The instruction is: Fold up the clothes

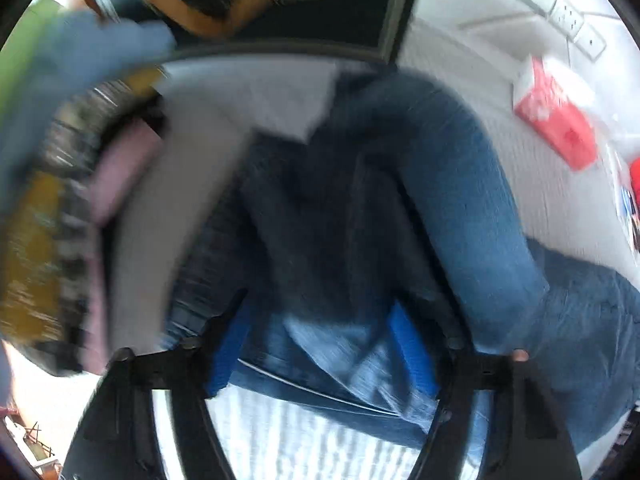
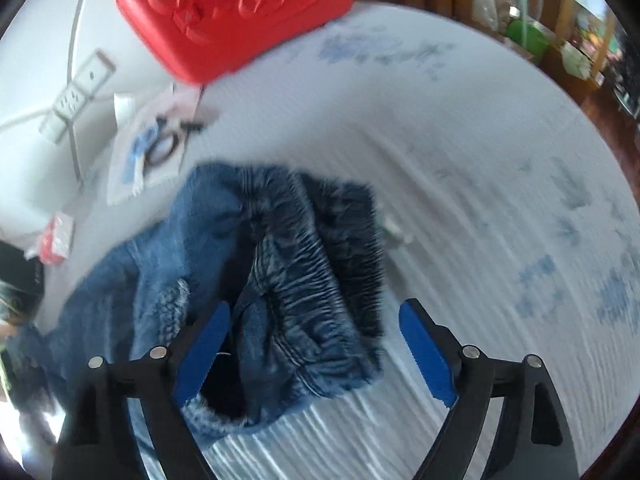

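R wrist: jaws wide over jeans [image 2: 280, 280].

Jeans [image 2: 256, 280] on the bed [image 2: 460, 200], case [image 2: 236, 12] behind them, power strip [image 2: 76, 96] far left.

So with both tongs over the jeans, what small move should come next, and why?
Probably close the right tongs on the jeans' elastic waistband: their pads stand wide apart with the bunched denim lying between them, not yet pinched. The left tongs also straddle denim, so both ends could then be lifted to fold.
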{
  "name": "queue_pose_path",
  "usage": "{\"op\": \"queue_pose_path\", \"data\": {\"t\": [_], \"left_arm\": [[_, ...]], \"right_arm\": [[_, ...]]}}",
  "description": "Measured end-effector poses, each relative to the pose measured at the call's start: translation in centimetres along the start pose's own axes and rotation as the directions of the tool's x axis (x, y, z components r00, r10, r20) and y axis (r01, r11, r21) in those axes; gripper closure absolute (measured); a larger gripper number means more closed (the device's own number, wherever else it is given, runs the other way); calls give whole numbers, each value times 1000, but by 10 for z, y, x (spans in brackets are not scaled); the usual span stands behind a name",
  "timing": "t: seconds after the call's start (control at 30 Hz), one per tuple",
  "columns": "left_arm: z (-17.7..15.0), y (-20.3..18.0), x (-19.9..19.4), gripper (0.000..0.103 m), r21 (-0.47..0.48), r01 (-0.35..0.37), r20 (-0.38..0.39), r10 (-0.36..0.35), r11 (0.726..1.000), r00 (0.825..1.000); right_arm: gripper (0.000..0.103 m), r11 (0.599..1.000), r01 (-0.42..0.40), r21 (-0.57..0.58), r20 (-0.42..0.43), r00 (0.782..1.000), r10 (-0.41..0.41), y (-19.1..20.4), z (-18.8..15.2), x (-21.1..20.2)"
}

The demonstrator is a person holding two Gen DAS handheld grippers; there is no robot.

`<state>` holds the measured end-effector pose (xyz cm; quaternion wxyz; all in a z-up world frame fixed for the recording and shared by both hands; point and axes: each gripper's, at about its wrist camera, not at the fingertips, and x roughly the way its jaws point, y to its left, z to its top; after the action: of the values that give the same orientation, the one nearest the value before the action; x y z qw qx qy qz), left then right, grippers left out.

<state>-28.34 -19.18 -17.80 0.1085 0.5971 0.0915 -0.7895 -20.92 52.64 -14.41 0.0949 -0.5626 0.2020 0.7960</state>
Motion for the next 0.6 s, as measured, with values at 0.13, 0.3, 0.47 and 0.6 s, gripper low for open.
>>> {"op": "queue_pose_path", "data": {"t": [0.13,0.3,0.47,0.6], "left_arm": [[-2,10,-38,96,-58,-59,59,63,997,996],[-9,30,-60,84,-69,-68,19,69,995,997],[-11,25,-57,64,16,-75,23,75,997,997],[4,25,-85,35,27,-118,137,113,993,984]], "right_arm": [[67,984,148,-96,5,989,-148,15,-5,-7],[65,990,141,-23,-2,990,-141,-20,-3,-26],[47,983,178,-35,-47,983,-180,-22,-9,-10],[45,991,134,-19,23,991,-134,-21,-6,-35]]}}
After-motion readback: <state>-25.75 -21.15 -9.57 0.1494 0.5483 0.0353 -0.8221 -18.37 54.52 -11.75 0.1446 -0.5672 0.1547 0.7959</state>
